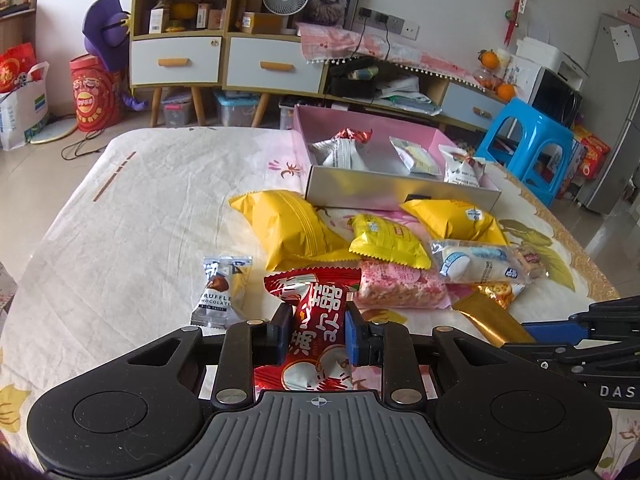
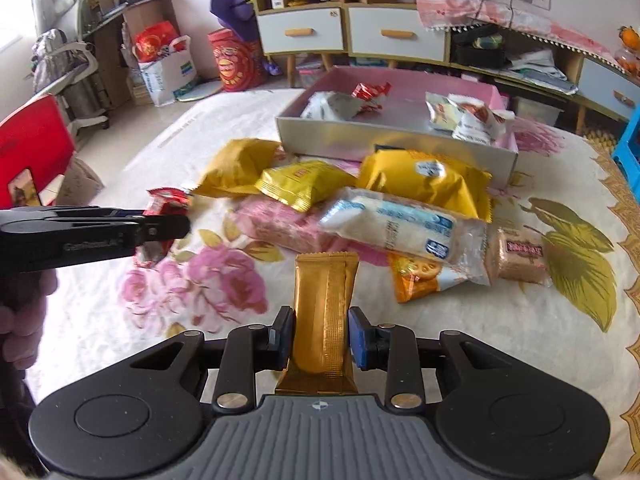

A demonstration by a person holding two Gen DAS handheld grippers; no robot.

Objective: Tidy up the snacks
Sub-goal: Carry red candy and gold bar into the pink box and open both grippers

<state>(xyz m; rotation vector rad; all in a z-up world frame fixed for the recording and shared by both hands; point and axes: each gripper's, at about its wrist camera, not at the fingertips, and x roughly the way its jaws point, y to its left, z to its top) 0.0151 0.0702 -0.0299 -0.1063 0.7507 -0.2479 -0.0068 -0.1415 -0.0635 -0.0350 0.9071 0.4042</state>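
Note:
My left gripper (image 1: 316,334) is shut on a red candy packet (image 1: 316,320) with white characters, held just above the flowered tablecloth (image 1: 120,220). In the right wrist view my right gripper (image 2: 320,338) is shut on a gold bar wrapper (image 2: 322,312), which stands up between the pads. The left gripper (image 2: 168,226) shows there at the left with the red packet (image 2: 164,202). A pile of snacks lies beyond: yellow bags (image 1: 292,228), a pink bar (image 1: 400,288) and a white and blue packet (image 1: 476,260). The pink open box (image 1: 400,190) behind holds several packets.
A small truffle chocolate packet (image 1: 220,292) lies left of my left gripper. A beige wafer packet (image 2: 520,256) and an orange biscuit packet (image 2: 416,276) lie at the right of the pile. A blue stool (image 1: 528,144) and a red chair (image 2: 32,156) flank the table.

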